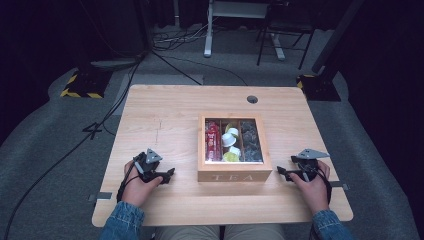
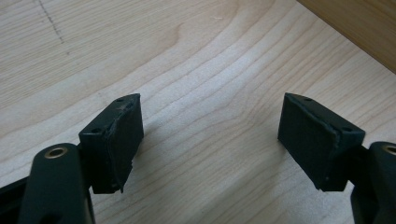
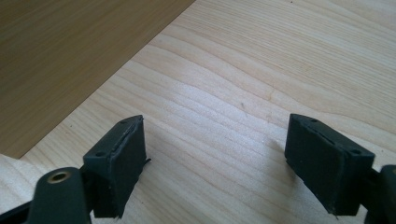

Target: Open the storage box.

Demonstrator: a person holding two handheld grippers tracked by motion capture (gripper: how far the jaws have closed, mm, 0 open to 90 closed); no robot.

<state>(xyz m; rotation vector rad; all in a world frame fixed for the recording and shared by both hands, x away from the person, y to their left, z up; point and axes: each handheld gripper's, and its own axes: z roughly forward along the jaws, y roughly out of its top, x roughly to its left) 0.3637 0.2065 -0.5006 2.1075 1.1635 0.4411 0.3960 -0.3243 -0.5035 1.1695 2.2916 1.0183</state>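
Observation:
A wooden tea box (image 1: pixel 234 175) with a clear lid stands in the middle of the table, marked TEA on its front wall. Through the lid I see red packets (image 1: pixel 213 141) at the left, white and yellow capsules (image 1: pixel 230 140) in the middle and dark packets (image 1: pixel 250 141) at the right. My left gripper (image 1: pixel 169 174) rests low on the table to the left of the box, held by a hand, open. Its jaws (image 2: pixel 210 135) stand wide apart over bare wood. My right gripper (image 1: pixel 281 172) sits to the right of the box, open (image 3: pixel 212 161), nothing between its pads.
The light wooden table (image 1: pixel 165 120) has a round cable hole (image 1: pixel 252 99) near its far edge. The box's side wall (image 3: pixel 70 56) lies close to the right gripper, and its corner (image 2: pixel 364 28) close to the left. Grey carpet, cables and stand bases lie beyond the table.

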